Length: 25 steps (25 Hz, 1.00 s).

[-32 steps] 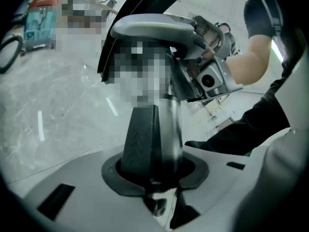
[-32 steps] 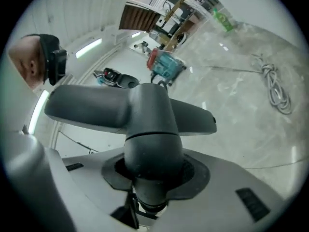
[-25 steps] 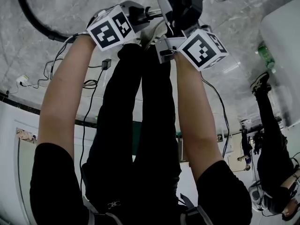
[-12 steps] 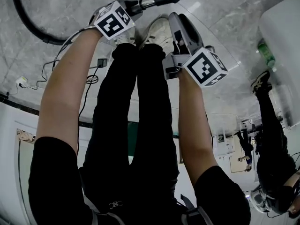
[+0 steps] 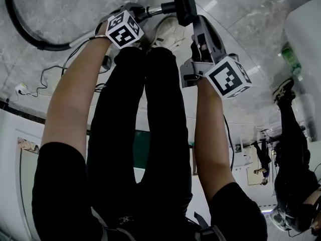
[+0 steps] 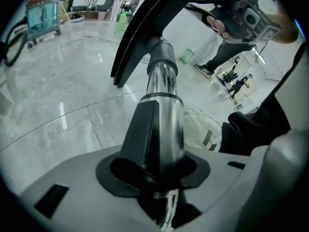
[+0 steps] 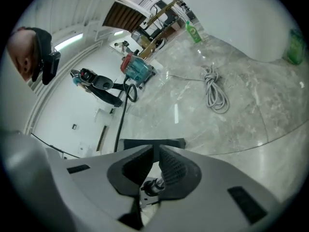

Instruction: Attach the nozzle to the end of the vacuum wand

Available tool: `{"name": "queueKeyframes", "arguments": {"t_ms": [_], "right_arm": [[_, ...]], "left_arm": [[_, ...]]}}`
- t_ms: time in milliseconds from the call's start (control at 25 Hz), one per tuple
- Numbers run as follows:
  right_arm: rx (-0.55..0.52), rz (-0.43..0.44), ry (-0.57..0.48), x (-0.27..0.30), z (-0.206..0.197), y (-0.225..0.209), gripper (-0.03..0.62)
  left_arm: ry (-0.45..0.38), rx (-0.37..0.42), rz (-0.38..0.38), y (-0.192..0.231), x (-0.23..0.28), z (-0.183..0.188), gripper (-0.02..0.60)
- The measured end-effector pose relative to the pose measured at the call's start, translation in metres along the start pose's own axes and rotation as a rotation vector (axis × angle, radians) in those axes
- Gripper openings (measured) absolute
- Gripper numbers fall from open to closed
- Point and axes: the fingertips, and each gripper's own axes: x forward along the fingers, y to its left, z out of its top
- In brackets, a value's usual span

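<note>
Between the jaws of the left gripper (image 6: 157,178) the vacuum wand (image 6: 161,110) is clamped by its chrome tube, with the pads pressed on either side of it. At the tube's far end, past a black collar, the nozzle (image 6: 145,28) is seen joined to the wand. It is a long black blade, slanted up and to the right in the left gripper view. In the head view the wand is held pointing right over the grey marble floor (image 5: 65,4). A black hose (image 5: 22,31) is seen curving across the floor towards the left gripper. The right gripper (image 7: 155,151) is held just beside the nozzle and apart from it. Its jaws are closing, only a narrow slit is seen between the ribbed pads, and nothing is gripped by them. A black edge is seen just beyond its tips, though what it belongs to cannot be told. A white shoe (image 5: 168,31) is seen beneath the wand.
</note>
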Motion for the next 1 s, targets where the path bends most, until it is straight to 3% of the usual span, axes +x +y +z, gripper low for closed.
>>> {"name": "queueKeyframes", "arguments": {"t_ms": [160,360,440,560,600,640,680,880,1000], "right_arm": [[-0.027,-0.121,-0.072,-0.02,0.013,-0.014,0.052],[-0.125,-0.16,-0.076,-0.048,0.035,0.01,0.018],[-0.195,-0.172,-0.065,-0.057,0.042,0.027,0.018],[-0.26,-0.178,-0.028,-0.071,0.049,0.062,0.017],[-0.271,-0.185,-0.006,-0.076,0.049,0.076,0.017],[-0.289,-0.194,0.013,-0.081,0.05,0.09,0.015],[-0.315,-0.2,0.019,-0.087,0.054,0.107,0.015],[-0.341,-0.135,-0.082,-0.132,0.095,0.206,0.014],[-0.431,-0.133,-0.124,-0.167,0.124,0.269,0.014]], "left_arm": [[0.012,-0.082,0.078,0.012,-0.004,-0.005,0.264],[0.02,-0.132,0.136,0.011,-0.044,-0.002,0.265],[-0.074,-0.241,0.126,0.008,-0.079,0.017,0.265],[-0.29,-0.392,0.137,0.008,-0.161,0.069,0.262],[-0.343,-0.43,0.16,0.011,-0.191,0.084,0.219],[-0.387,-0.461,0.2,0.015,-0.222,0.096,0.055],[-0.426,-0.483,0.241,0.02,-0.252,0.108,0.01],[-0.653,-0.585,0.303,0.015,-0.395,0.177,0.009],[-0.737,-0.567,0.353,-0.009,-0.482,0.227,0.009]]}}
